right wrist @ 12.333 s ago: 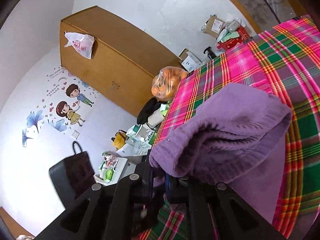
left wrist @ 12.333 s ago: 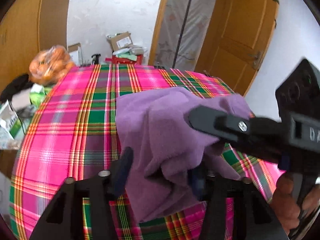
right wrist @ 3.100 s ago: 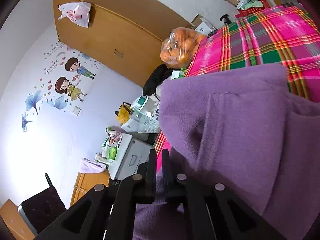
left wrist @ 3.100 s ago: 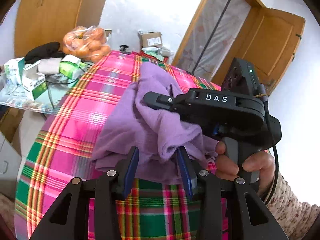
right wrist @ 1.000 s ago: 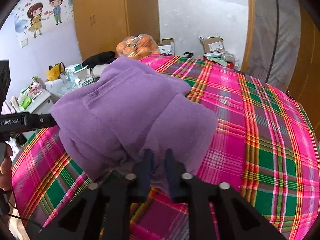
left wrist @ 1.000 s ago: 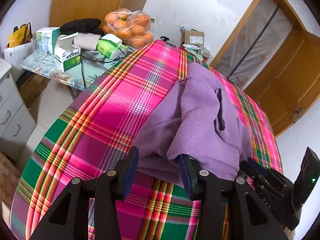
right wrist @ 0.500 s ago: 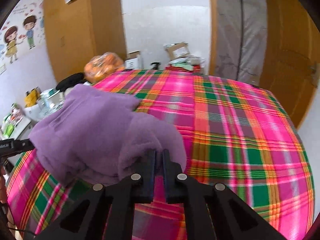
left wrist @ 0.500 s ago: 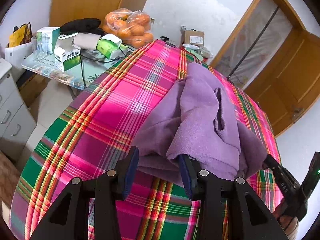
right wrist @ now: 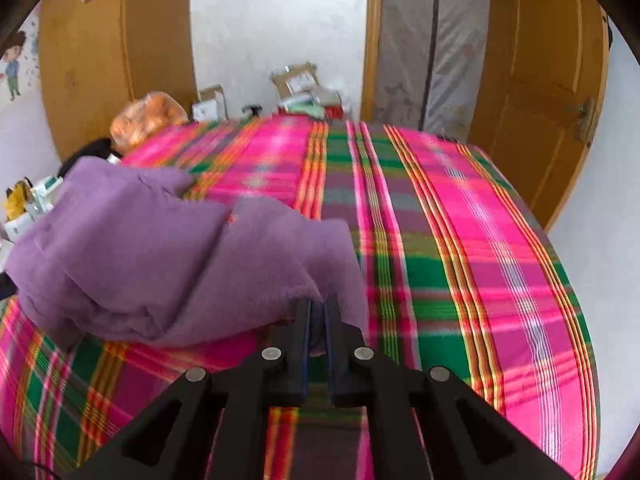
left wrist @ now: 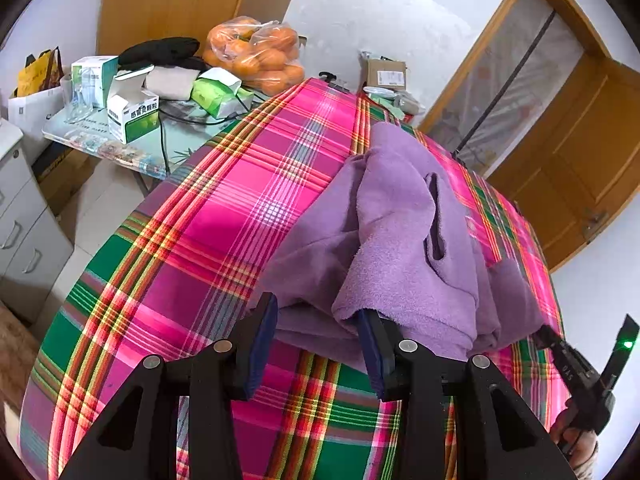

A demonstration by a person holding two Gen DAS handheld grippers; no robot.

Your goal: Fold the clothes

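A purple fleece garment (left wrist: 400,232) lies bunched on the pink and green plaid tablecloth (left wrist: 224,232). My left gripper (left wrist: 316,336) is open at the garment's near edge. A fold of the hem drapes over its right finger (left wrist: 372,344), and its left finger is bare. In the right wrist view the garment (right wrist: 160,248) sits in a heap to the left. My right gripper (right wrist: 316,320) is shut on a corner of it, low over the cloth (right wrist: 460,260). The right gripper (left wrist: 576,368) also shows at the lower right of the left wrist view, held by a hand.
A side table (left wrist: 120,148) on the left carries medicine boxes (left wrist: 132,114), dark clothing and a bag of oranges (left wrist: 256,54). Grey drawers (left wrist: 24,232) stand at the lower left. Cardboard boxes (right wrist: 296,78) sit beyond the table's far edge. A wooden door (right wrist: 532,92) is on the right.
My right gripper has swung out to the right with the garment's corner still clamped, so the heap now lies to its left. My left gripper has stayed where it was, still open.
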